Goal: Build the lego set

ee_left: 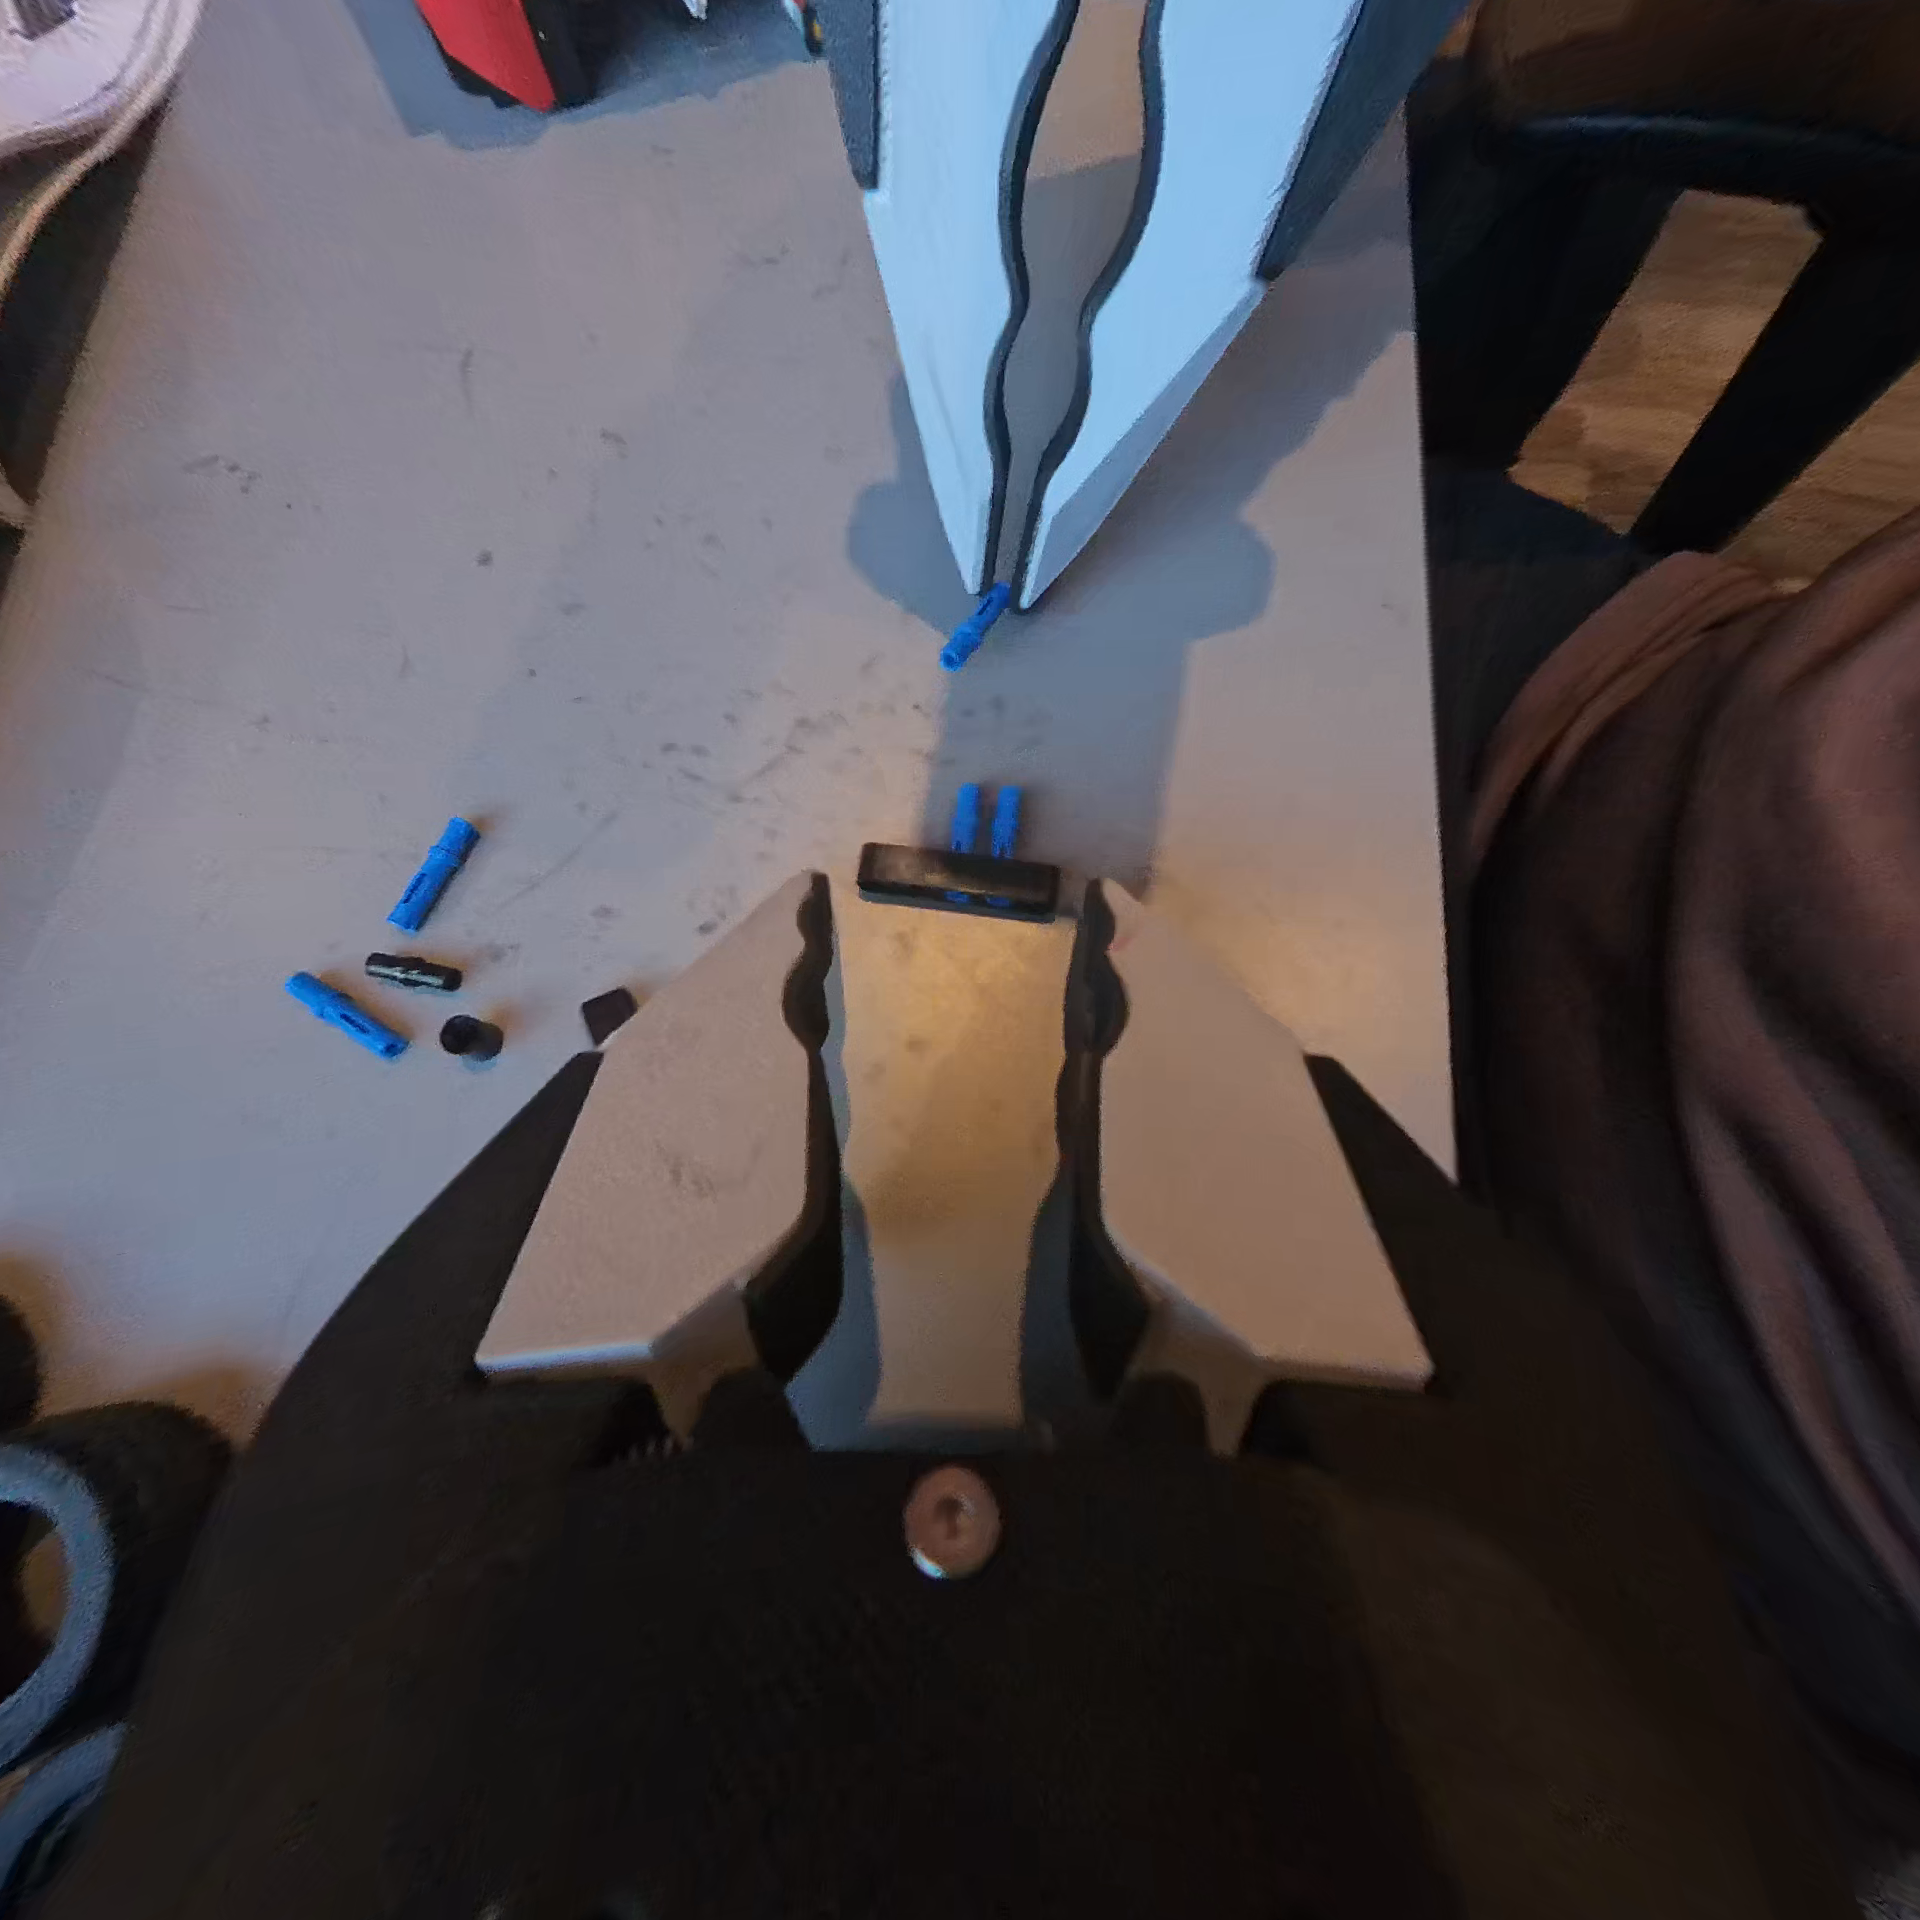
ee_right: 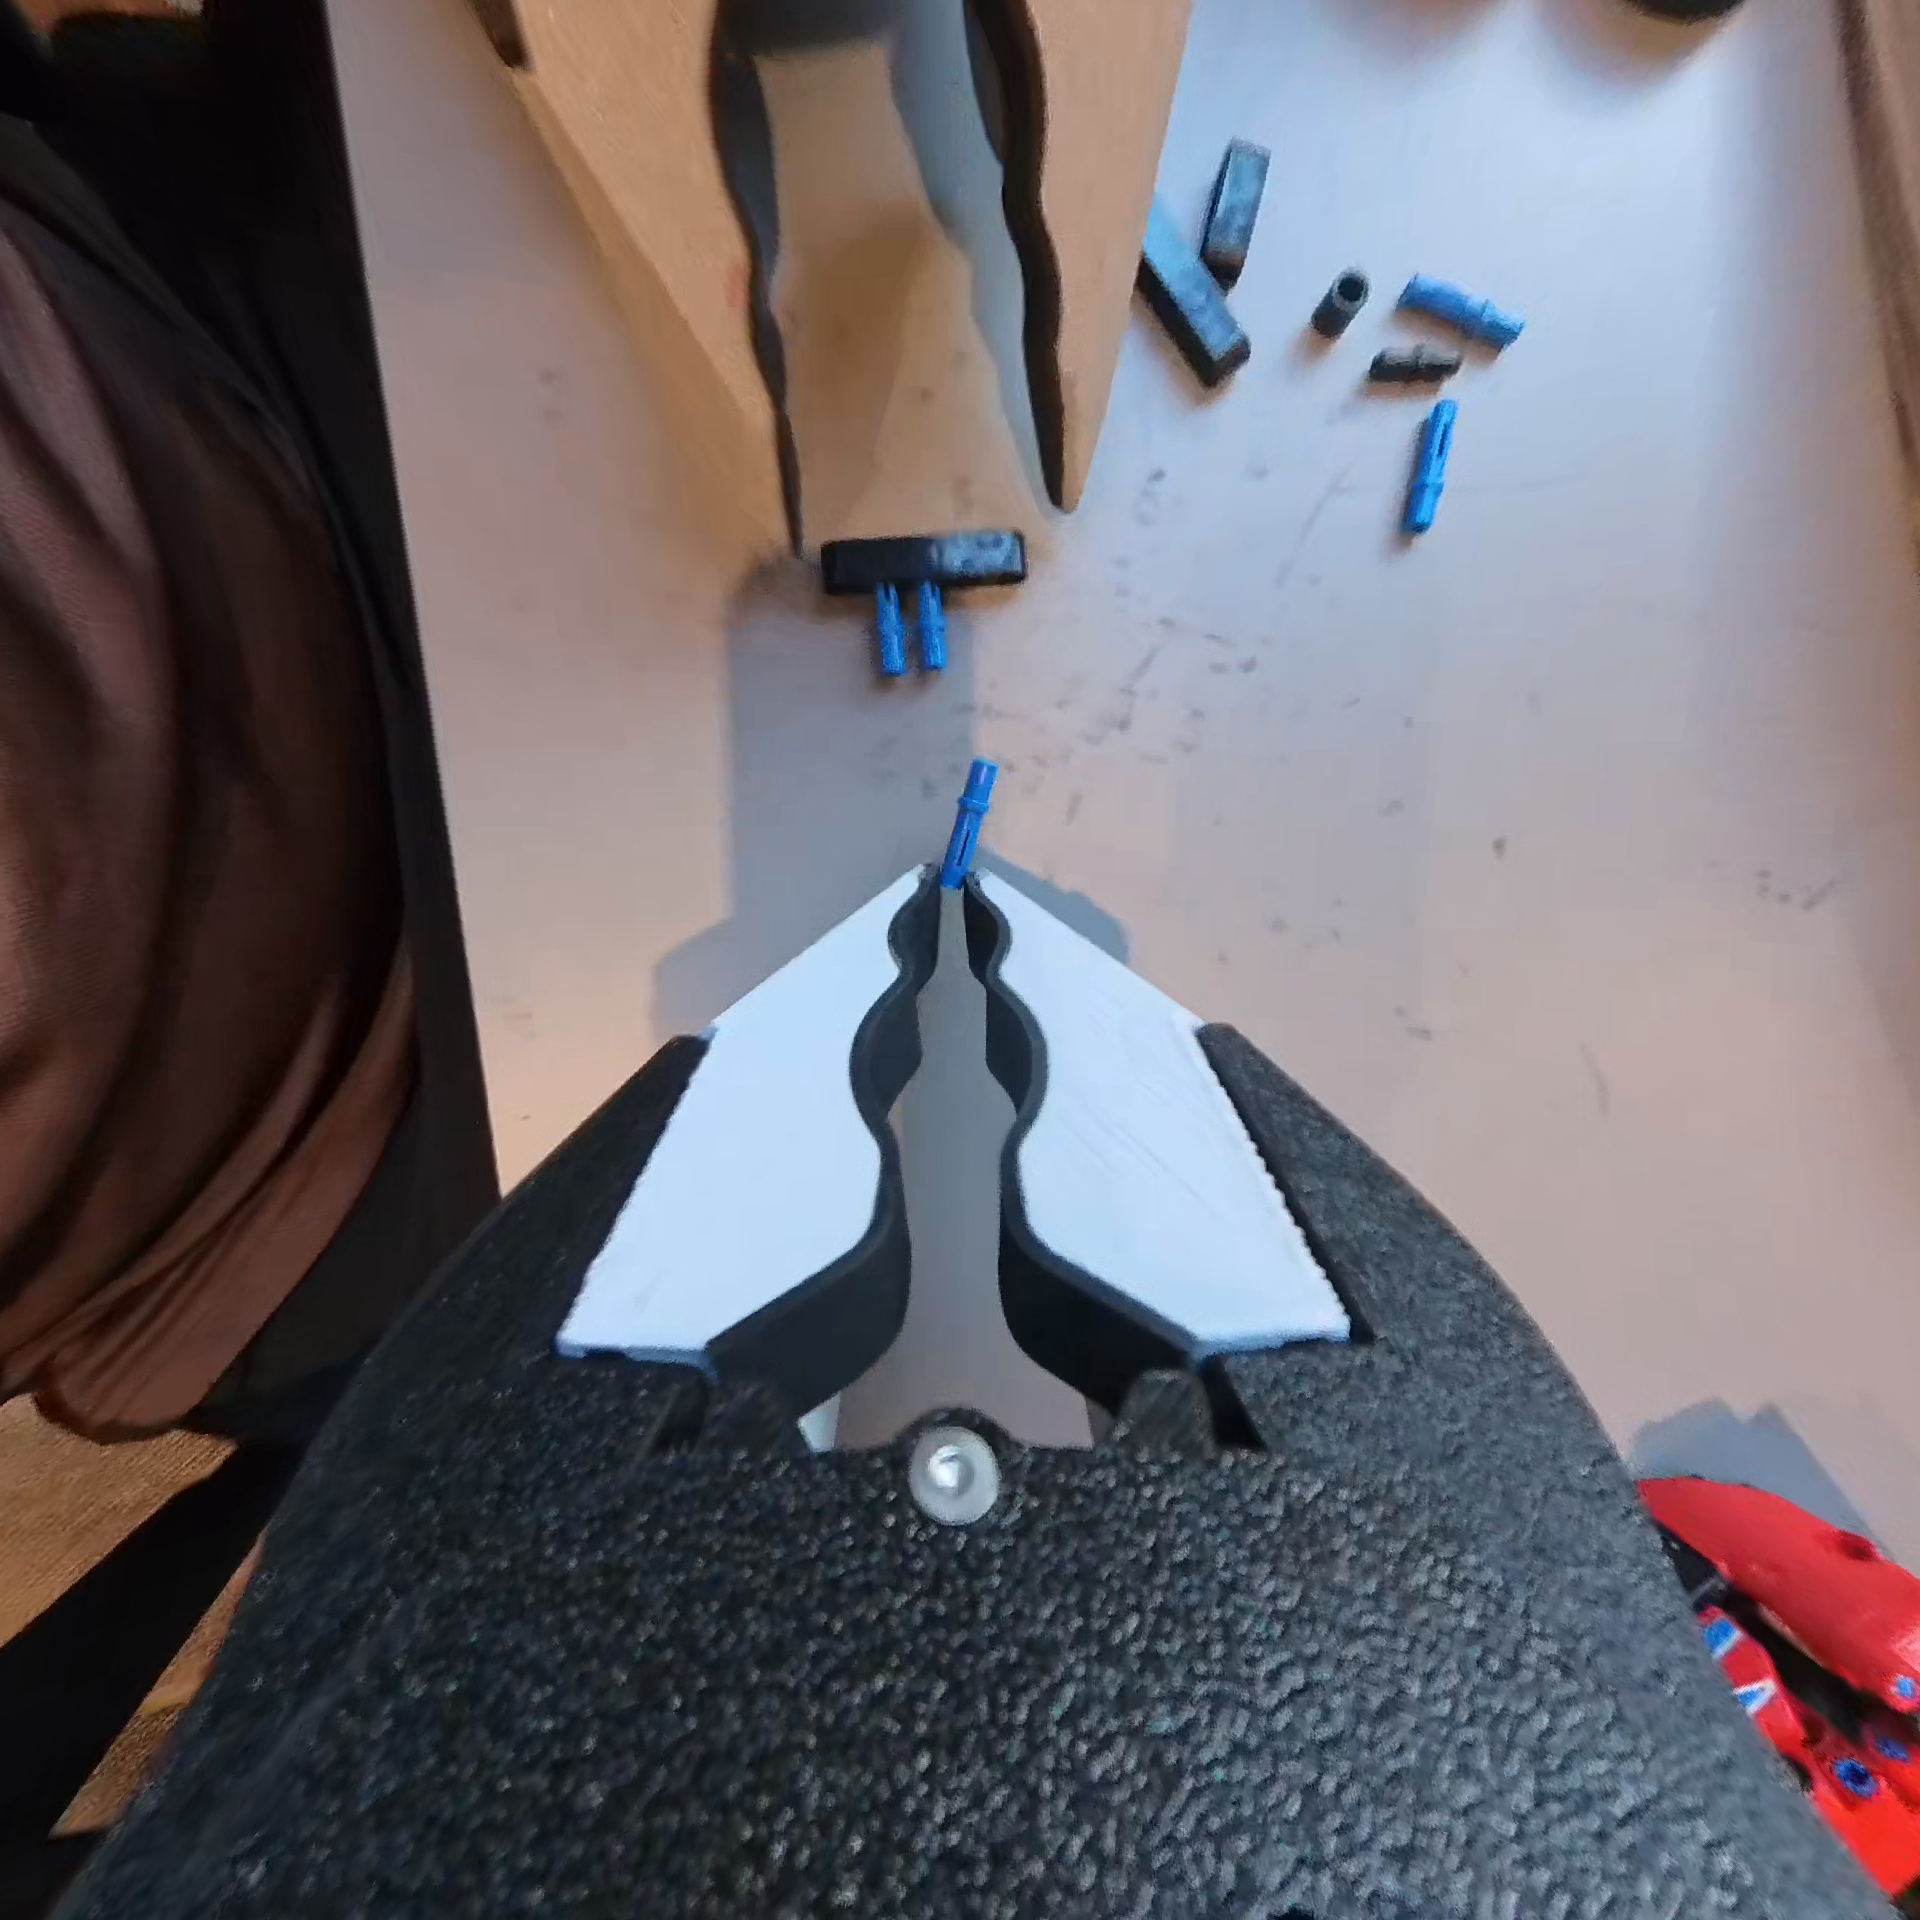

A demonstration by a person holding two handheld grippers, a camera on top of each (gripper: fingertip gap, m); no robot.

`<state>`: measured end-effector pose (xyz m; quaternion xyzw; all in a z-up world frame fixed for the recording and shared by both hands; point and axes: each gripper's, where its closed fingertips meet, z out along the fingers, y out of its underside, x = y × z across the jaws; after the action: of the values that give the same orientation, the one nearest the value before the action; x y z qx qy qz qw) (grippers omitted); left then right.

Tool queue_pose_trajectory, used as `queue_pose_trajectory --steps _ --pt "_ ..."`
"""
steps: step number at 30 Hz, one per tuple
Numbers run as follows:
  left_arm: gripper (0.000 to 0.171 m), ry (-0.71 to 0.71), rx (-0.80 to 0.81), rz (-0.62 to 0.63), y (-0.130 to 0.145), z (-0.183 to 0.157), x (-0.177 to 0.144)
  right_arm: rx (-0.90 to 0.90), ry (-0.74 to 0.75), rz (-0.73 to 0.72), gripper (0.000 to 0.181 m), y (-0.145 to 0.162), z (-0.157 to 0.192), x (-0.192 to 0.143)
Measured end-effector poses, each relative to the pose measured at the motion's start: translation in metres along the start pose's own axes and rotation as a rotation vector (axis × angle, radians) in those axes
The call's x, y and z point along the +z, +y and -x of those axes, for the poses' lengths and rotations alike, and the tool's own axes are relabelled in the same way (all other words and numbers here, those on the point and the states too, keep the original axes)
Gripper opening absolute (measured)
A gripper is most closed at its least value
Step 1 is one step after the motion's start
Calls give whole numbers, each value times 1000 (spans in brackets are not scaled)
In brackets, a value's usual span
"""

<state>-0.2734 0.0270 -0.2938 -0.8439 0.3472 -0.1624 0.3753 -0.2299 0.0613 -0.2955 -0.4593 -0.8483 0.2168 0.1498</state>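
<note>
- Left wrist view: the left claw [ee_left: 956,899] stands spread wide, grasping nothing, low over the pale bench [ee_left: 436,582].
- Just past its fingertips, in the gap between them, lies a black beam [ee_left: 956,883] with two blue pins [ee_left: 985,819] plugged in side by side, pointing away from the claw.
- Farther ahead, the right claw [ee_left: 1006,601] comes in from the top of the picture, clenched on a blue pin [ee_left: 974,627] that juts from its tips toward the beam – pin and beam are apart.
- Left of the left claw, loose parts lie on the bench: two more blue pins [ee_left: 434,871], a black pin [ee_left: 414,972], a short black bush [ee_left: 471,1037] and a small dark piece [ee_left: 609,1010] touching the left finger's outer edge in the picture.
- A red model [ee_left: 499,47] sits at the far top left.
- Right wrist view: the right claw [ee_right: 948,878] is pinched on the blue pin [ee_right: 966,821], which sticks out straight ahead and slightly right.
- Ahead of it, clear of the pin's end, the black beam [ee_right: 923,561] lies crosswise, its two pins [ee_right: 909,636] aimed back at this claw.
- The left claw [ee_right: 930,509] reaches down from the top, its fingers spread either side of the beam.
- Ahead and to the right lie dark beams [ee_right: 1195,307], the bush [ee_right: 1340,301], the black pin [ee_right: 1415,362] and two blue pins [ee_right: 1432,465].
- The red model [ee_right: 1808,1621] is near the lower right corner.
</note>
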Motion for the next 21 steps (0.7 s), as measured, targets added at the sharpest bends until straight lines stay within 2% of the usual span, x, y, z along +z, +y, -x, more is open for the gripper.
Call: queue_pose_trajectory --steps 4,6,9,13,15,18,21 --pt "33 -56 -7 -16 -7 4 -9 -55 67 -156 4 -23 5 -10" --pt "29 -12 -54 -63 -18 -3 -12 -74 121 -198 4 -27 6 -11" --pt "24 57 -134 -89 -27 -10 -10 -121 211 -221 4 -28 6 -10" --pt "20 125 -196 -121 -36 -17 -5 -152 257 -245 4 -31 10 -11" --pt "18 120 -213 -132 -39 -15 -3 -176 277 -244 4 -32 12 -10" --pt "5 124 -212 -124 -39 -16 1 -188 292 -253 4 -35 14 -9" --pt "3 111 -189 -125 -38 -18 4 -184 299 -248 4 -33 12 -6"
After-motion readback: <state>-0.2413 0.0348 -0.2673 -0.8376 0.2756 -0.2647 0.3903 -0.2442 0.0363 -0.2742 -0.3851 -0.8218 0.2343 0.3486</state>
